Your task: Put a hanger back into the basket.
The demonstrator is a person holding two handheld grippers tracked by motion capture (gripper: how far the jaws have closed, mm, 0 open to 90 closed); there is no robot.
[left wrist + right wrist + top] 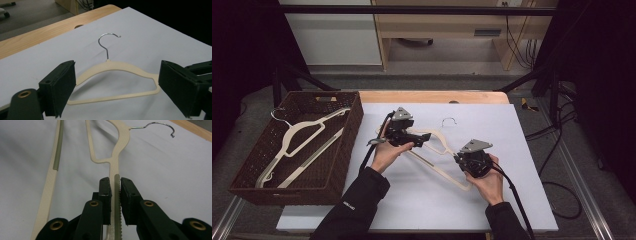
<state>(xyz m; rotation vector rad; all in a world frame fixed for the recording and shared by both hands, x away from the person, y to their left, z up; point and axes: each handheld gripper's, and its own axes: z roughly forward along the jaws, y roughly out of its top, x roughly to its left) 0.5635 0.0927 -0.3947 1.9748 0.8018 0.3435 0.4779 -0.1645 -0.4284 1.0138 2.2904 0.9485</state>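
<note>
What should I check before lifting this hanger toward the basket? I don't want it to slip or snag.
1. Right gripper grip: the jaws are shut on the hanger's ribbed arm. Ok.
2. Left gripper grip: the jaws stand wide apart, with the hanger lying between and beyond them, untouched. Not ok for a two-handed lift.
3. Hook: it lies free on the white mat, caught on nothing. Ok.
4. Basket room: one hanger already lies inside it, with space beside it. Ok.
5. Grip firmness: whether the right hold will bear the weight. Cannot tell.
</note>
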